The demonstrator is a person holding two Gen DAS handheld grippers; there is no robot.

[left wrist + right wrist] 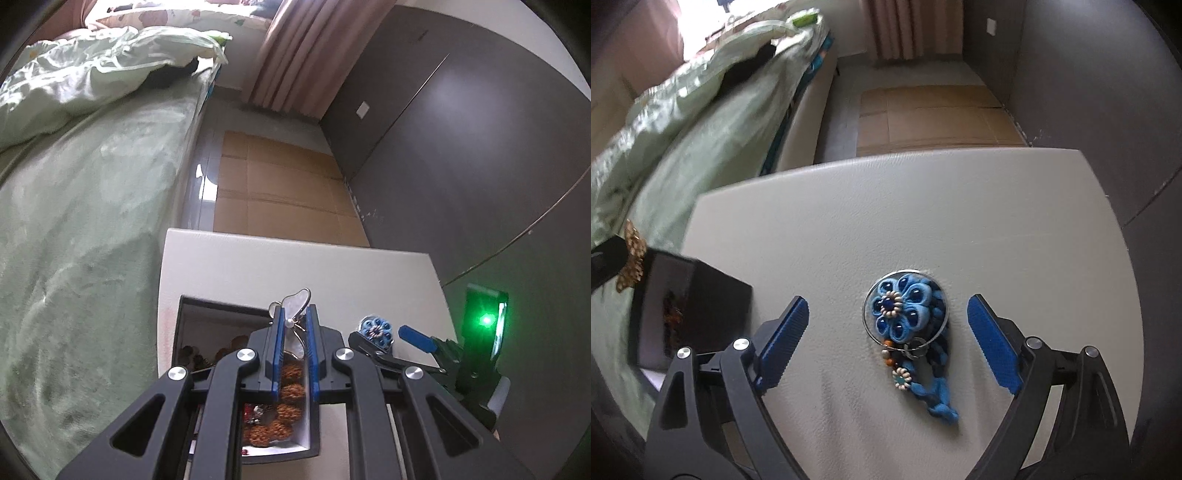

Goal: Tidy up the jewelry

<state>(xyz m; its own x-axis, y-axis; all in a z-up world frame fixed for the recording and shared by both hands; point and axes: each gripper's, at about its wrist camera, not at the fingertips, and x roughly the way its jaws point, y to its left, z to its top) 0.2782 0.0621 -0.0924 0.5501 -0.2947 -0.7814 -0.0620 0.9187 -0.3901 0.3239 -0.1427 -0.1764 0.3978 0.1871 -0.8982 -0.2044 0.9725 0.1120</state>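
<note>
My left gripper is shut on a white butterfly-shaped ornament with a pearl and a metal ring, held above the open black jewelry box. Brown beaded pieces lie inside the box. On the white table a blue fabric flower pendant in a metal ring lies flat, with a bead string and a blue cord trailing toward me. My right gripper stands open above it, one blue pad on each side, not touching. In the left wrist view the flower and the right gripper appear at right.
The black box stands at the table's left edge, with a gold ornament on its lid. A bed with green bedding lies to the left. Flattened cardboard covers the floor beyond the table; a dark wall runs along the right.
</note>
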